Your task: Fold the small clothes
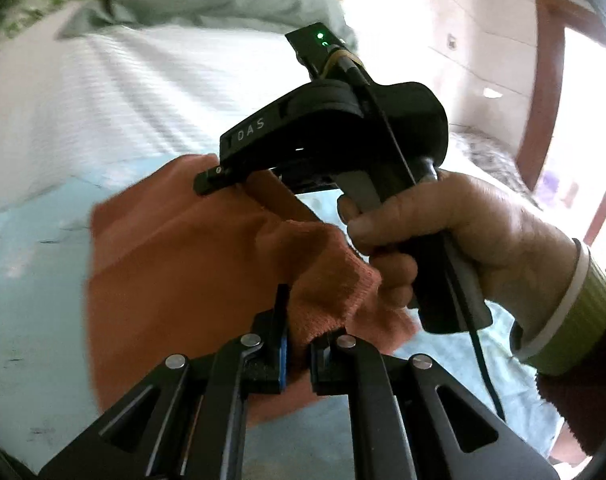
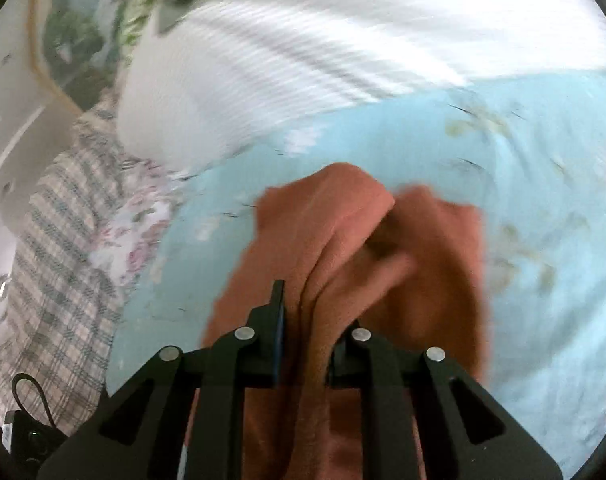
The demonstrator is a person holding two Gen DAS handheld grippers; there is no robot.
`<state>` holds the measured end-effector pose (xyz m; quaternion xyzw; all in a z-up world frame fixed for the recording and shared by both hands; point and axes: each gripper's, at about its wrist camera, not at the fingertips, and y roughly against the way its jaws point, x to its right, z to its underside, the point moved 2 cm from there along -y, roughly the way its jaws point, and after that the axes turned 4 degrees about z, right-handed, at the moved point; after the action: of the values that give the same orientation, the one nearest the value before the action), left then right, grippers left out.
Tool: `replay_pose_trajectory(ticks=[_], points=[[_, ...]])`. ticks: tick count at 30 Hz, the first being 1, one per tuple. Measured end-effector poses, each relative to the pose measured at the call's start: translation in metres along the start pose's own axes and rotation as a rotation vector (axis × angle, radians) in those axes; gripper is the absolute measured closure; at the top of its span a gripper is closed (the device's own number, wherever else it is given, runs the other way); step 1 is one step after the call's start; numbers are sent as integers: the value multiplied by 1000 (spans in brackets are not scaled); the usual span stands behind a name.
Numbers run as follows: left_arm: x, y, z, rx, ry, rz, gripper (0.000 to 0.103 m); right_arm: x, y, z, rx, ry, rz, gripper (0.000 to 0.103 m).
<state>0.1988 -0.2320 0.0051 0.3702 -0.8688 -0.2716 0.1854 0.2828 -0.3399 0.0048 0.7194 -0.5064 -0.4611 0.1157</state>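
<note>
Over the pale blue bedsheet (image 2: pixel 523 168), both the left gripper (image 1: pixel 297 354) and the right gripper (image 2: pixel 303 344) have jaws pinched on the orange cloth (image 1: pixel 175 264), lifted mid-fold (frames are blurred), so next I judge the held edge should meet the opposite edge.

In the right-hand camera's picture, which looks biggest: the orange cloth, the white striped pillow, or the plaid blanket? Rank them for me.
As they look in that view:
1. White striped pillow
2. Orange cloth
3. Plaid blanket

The cloth sits right at the claw, so nearness inflates it; pillow versus cloth is unsure.
</note>
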Motion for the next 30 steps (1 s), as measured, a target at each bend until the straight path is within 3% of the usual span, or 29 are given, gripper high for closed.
replay_pose_trajectory(ticks=[3,8,17,19,20,21,25,29,30], points=[[11,-27,5,-52,7,42,97,29,0,11,-12,-38,43,86],[24,-51,18,-117,-12,41,96,43,-5,16,-7,-36,61,86],[4,-48,16,-159,73,94,85,43,-1,21,7,-50,42,82],[-2,-39,19,-162,114,117,82,41,-4,18,-10,-71,9,73],[-5,-37,19,-163,128,123,80,40,-5,16,-21,-82,-11,58],[-8,-34,21,-169,144,130,79,39,-7,14,-23,-84,-21,50],[-17,-23,22,-181,154,121,74,31,-5,3,-4,-78,-24,50],[-37,12,21,-126,176,71,67,23,20,0,127,-36,-128,49],[-49,20,20,-111,200,55,66,23,27,3,165,-29,-126,43]])
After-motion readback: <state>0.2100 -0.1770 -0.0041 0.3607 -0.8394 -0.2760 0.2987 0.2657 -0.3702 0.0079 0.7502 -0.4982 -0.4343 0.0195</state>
